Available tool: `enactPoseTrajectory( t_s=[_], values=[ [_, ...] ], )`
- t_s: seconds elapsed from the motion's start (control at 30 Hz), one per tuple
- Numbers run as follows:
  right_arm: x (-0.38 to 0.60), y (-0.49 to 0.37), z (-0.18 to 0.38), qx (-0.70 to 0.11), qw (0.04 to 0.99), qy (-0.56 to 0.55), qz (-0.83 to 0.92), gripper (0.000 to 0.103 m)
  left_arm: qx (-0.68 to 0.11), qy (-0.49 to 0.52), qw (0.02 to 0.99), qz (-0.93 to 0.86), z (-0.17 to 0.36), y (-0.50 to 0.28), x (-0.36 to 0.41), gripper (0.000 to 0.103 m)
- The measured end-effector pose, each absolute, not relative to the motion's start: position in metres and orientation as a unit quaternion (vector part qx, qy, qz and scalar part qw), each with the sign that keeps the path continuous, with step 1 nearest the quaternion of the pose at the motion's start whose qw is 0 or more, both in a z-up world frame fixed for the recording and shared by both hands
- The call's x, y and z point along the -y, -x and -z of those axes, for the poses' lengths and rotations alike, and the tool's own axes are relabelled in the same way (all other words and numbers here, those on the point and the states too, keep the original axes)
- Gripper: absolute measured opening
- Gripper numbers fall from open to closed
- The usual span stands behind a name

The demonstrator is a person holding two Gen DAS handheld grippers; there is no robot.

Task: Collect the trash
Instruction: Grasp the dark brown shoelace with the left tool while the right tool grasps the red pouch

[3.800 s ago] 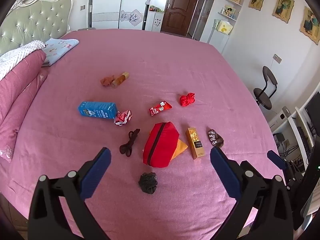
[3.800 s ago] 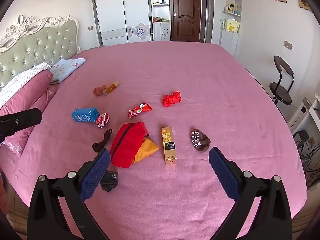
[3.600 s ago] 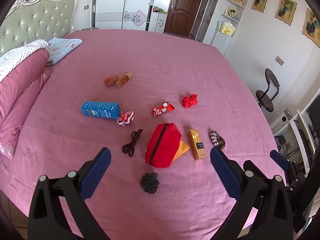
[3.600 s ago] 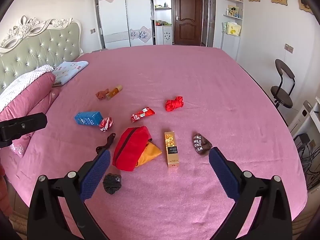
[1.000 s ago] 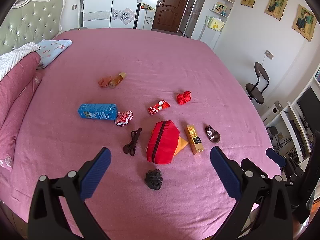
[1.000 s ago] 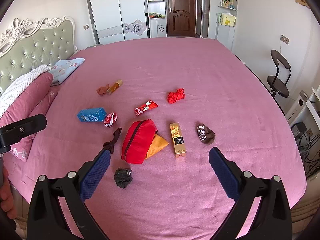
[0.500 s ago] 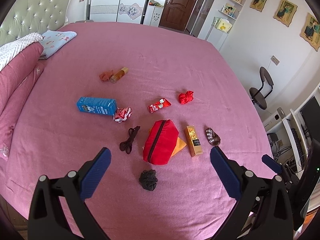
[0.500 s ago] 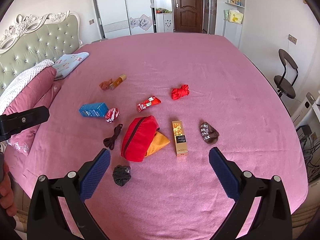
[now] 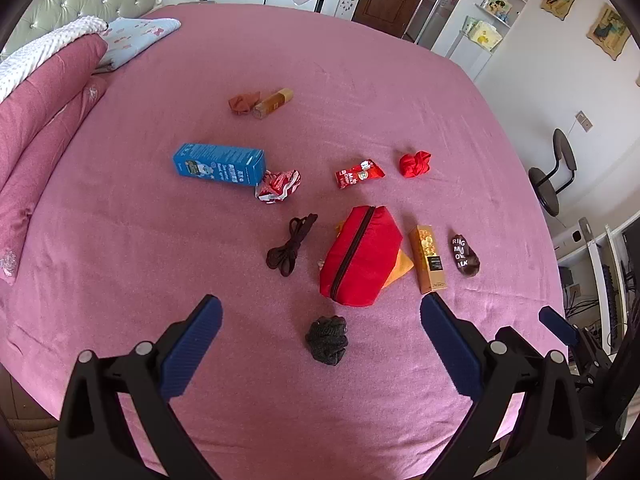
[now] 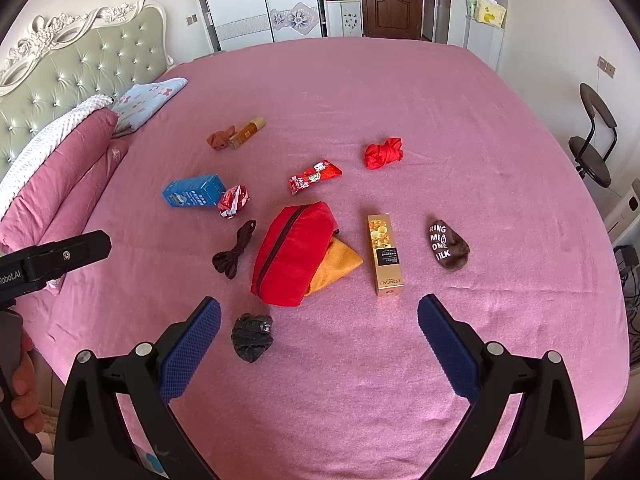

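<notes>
Trash lies scattered mid-bed as the left gripper (image 9: 320, 312) and right gripper (image 10: 319, 311) hover wide apart, holding nothing, over the near edge; a black wad (image 9: 327, 340) sits nearest, a red pouch (image 10: 292, 252) and gold box (image 10: 384, 254) just beyond, a blue carton (image 9: 219, 164) far left

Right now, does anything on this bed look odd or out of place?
Yes: litter lies scattered over the pink bed, such as a crumpled red-and-white wrapper touching the blue box, and an orange cloth sticking out from under the red pouch.
</notes>
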State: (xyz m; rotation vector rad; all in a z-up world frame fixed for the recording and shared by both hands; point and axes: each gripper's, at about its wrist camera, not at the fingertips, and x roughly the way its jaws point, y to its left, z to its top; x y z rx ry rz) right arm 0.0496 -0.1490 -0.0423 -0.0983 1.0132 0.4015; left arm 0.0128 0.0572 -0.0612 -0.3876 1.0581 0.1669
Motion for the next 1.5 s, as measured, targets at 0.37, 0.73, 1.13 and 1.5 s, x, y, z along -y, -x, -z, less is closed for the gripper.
enactPoseTrajectory(
  t_s=[0.37,0.73,1.13,1.5],
  values=[
    [0.118,-0.092,0.097,-0.515,0.832,0.045,-0.2,0.095,-0.546,0.176,0.815,-0.082,0.133,-0.069,-0.079,0.099],
    [0.098,-0.141,0.154,-0.548,0.809,0.042,-0.207,0.095,-0.588,0.153,0.79,-0.081,0.203,-0.132,-0.099,0.099],
    [0.096,-0.162,0.19,-0.575,0.793,0.017,-0.202,0.092,-0.653,0.116,0.746,-0.066,0.293,-0.182,-0.094,0.091],
    [0.091,-0.177,0.205,-0.588,0.779,-0.011,-0.217,0.089,-0.662,0.143,0.732,-0.081,0.313,-0.186,-0.106,0.023]
  ],
)
